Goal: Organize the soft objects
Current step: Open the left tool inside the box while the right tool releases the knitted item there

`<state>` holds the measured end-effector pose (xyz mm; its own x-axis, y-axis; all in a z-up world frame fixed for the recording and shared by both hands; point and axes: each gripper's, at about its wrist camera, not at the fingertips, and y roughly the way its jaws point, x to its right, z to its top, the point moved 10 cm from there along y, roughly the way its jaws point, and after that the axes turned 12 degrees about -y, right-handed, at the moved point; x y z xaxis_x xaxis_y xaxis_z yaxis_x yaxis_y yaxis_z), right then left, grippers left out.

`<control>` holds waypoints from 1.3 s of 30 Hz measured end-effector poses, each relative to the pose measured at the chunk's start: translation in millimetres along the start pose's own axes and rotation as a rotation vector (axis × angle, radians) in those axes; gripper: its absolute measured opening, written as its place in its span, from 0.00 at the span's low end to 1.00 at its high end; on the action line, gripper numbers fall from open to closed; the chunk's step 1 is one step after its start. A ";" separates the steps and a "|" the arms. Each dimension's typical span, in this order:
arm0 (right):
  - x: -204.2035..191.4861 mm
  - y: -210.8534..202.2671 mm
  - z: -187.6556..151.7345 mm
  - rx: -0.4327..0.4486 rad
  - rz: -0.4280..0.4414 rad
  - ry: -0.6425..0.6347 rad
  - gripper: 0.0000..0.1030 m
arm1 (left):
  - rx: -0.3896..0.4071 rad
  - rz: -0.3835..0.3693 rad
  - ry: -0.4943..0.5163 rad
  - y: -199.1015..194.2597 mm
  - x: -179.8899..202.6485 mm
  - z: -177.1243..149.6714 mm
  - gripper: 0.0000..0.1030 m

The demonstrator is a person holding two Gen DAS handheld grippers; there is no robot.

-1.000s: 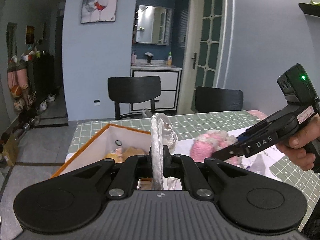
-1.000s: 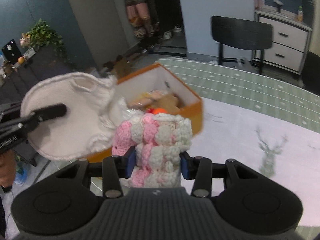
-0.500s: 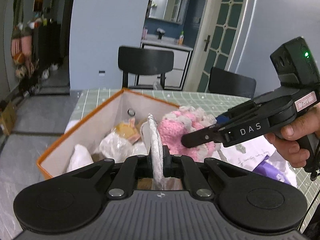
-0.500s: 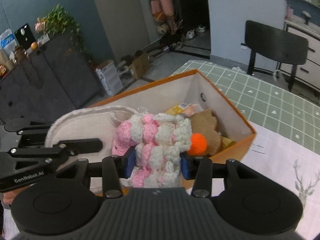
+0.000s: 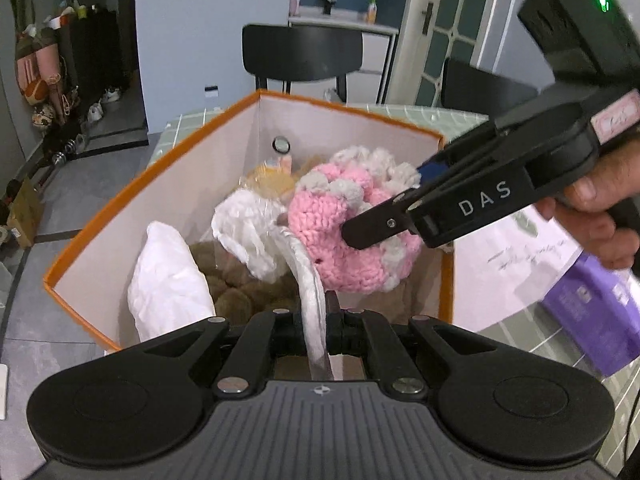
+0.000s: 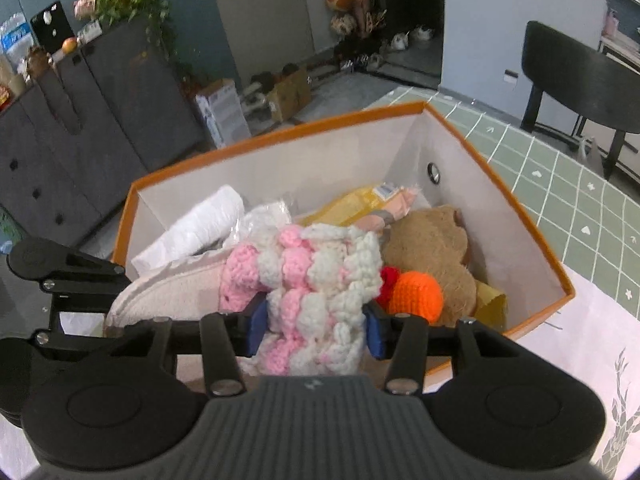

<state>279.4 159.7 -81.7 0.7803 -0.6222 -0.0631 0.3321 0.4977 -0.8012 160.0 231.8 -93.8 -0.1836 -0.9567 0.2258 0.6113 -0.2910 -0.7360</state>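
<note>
The right tool (image 6: 314,322) is seen closed around a crocheted piece (image 6: 316,280), its blue pads (image 6: 256,326) pressed into the yarn on both sides; its jaws have just been opening a little, with the piece between them. The crocheted piece is made of chunky bobbled stitches in alternating pink and cream patches, thick and soft, and it is held over the open top of an orange-rimmed box (image 6: 280,130). In the left wrist view the same piece (image 5: 352,224) is shown bunched into a rounded lump above the box (image 5: 152,184), with the right tool (image 5: 384,220) reaching in from the right, gripped by a hand (image 5: 600,208).

The left tool (image 5: 320,320) is clamped almost fully together on a thin white padded piece (image 5: 308,280), seen edge-on as a pale curved rim; from the right wrist view it is shown as a flat, fuzzy, off-white pad (image 6: 168,292) at the near left side of the box.

Inside the box lie a brown plush toy (image 6: 432,252), an orange crocheted ball (image 6: 416,294) beside a red bit, a yellow packet (image 6: 352,204) and white wrapped bundles (image 6: 200,224). The box stands on a worktop (image 6: 560,184) covered with a green grid-patterned cloth.
</note>
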 end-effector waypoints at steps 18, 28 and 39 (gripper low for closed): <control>-12.0 24.9 -29.0 -0.148 -0.200 -0.265 0.73 | 0.043 0.150 0.110 -15.2 7.5 -2.7 0.62; -10.6 -33.4 -12.1 -0.024 -0.228 -0.144 0.87 | 0.222 0.100 0.055 -70.0 26.8 31.0 0.84; -22.6 -109.5 -29.5 0.215 -0.282 0.091 0.97 | 0.287 0.180 -0.026 -94.4 24.3 22.3 1.00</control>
<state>209.8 101.4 -10.0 0.5950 -0.7996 0.0815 0.6388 0.4089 -0.6517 115.0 236.2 -4.6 -0.0357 -0.9912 0.1277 0.8247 -0.1014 -0.5565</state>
